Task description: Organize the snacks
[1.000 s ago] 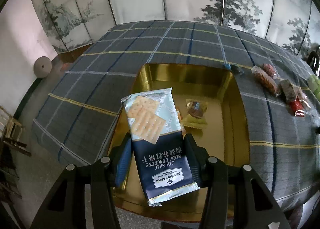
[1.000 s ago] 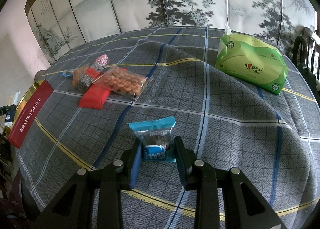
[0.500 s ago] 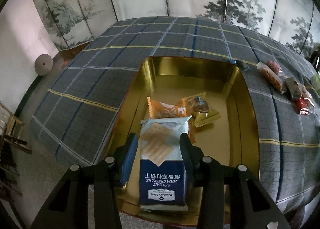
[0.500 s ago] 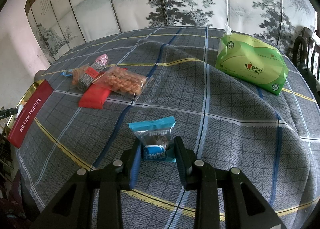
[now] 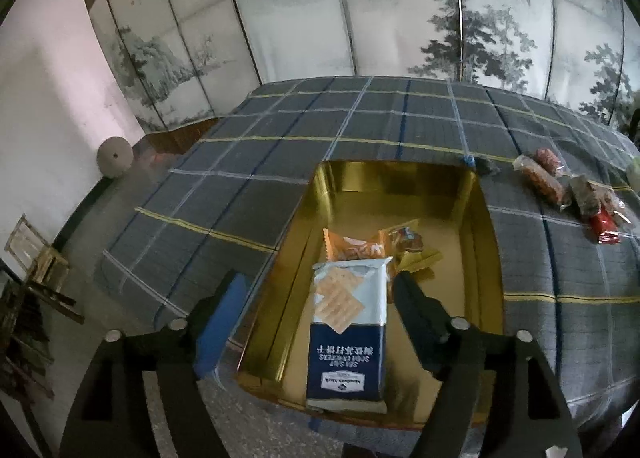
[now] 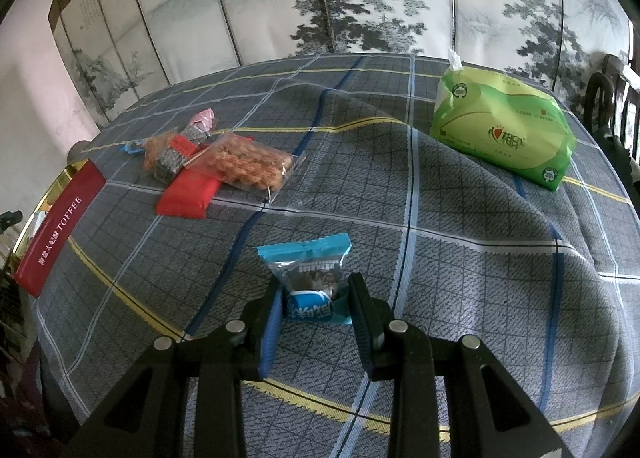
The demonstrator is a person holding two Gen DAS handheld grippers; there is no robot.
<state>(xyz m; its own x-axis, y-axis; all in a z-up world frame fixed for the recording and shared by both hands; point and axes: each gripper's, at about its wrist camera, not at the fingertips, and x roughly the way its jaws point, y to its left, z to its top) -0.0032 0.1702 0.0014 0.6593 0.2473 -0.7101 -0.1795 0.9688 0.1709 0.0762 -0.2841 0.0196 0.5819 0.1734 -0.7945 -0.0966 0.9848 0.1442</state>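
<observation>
The sea salt soda cracker pack (image 5: 348, 330) lies flat in the gold tin (image 5: 486, 258), near its front edge. My left gripper (image 5: 320, 298) hovers above it with its jaws opening wide; the pads stand clear of the pack on both sides. An orange snack bag (image 5: 348, 248) and small wrapped sweets (image 5: 408, 242) lie deeper in the tin. In the right wrist view my right gripper (image 6: 314, 298) is shut on a blue wrapped snack (image 6: 310, 278), low over the checked tablecloth (image 6: 460, 258).
A pile of loose snacks (image 6: 224, 161) with a red packet (image 6: 188, 195) lies on the cloth at the left, also seen as snacks (image 5: 572, 189) right of the tin. A green tissue pack (image 6: 504, 133) sits at the back right. The tin's red toffee side (image 6: 56, 230) shows far left.
My left gripper lowered the cracker pack into the gold tin, then let go and spread wide while drawing back a little. The right gripper and its blue snack have not moved.
</observation>
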